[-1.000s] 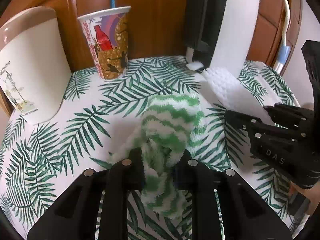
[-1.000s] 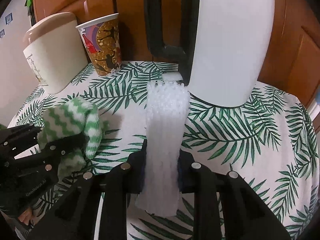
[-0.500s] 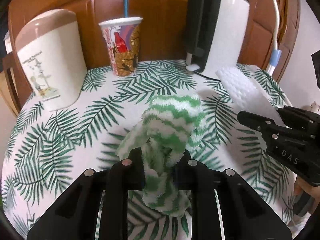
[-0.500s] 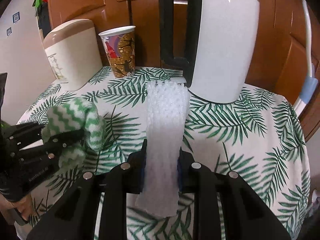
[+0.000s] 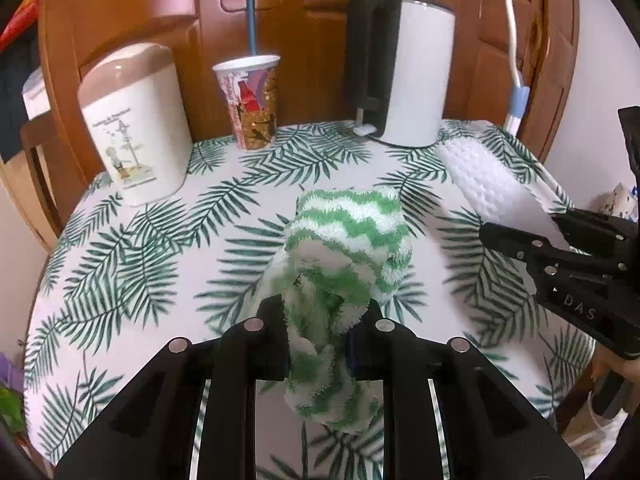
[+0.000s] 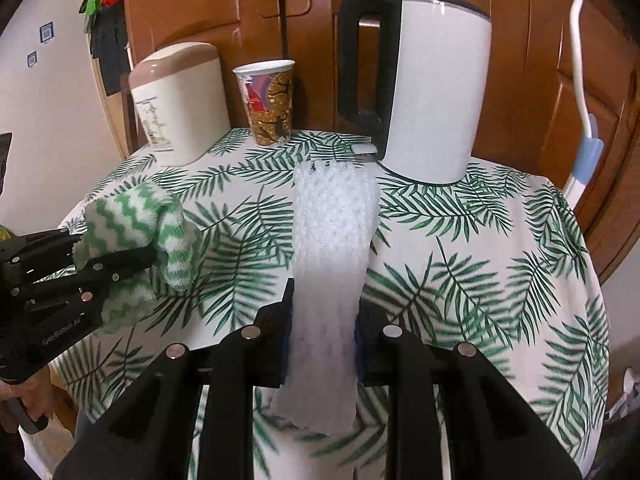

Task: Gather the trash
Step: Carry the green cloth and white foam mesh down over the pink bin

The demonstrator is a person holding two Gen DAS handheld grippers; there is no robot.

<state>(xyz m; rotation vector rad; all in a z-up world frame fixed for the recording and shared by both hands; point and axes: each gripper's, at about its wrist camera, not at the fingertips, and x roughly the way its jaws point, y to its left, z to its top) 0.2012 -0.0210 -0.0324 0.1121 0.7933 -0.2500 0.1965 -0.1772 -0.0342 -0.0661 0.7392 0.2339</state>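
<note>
So the fuzzy green-and-white cloth is pinched tight in the left gripper, hanging above the leaf-print tablecloth. Just beside it, the right gripper is clamped on a white foam net sleeve, also held off the table. Further back stand a paper cup, a white kettle and a beige canister.

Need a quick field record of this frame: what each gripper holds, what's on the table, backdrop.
left gripper: shut on green-and-white fuzzy cloth
right gripper: shut on white foam net sleeve
table: round, palm-leaf tablecloth
standing at back: cream canister, paper cup, white kettle with black handle
behind table: wooden doors
trash bin: not in view
</note>
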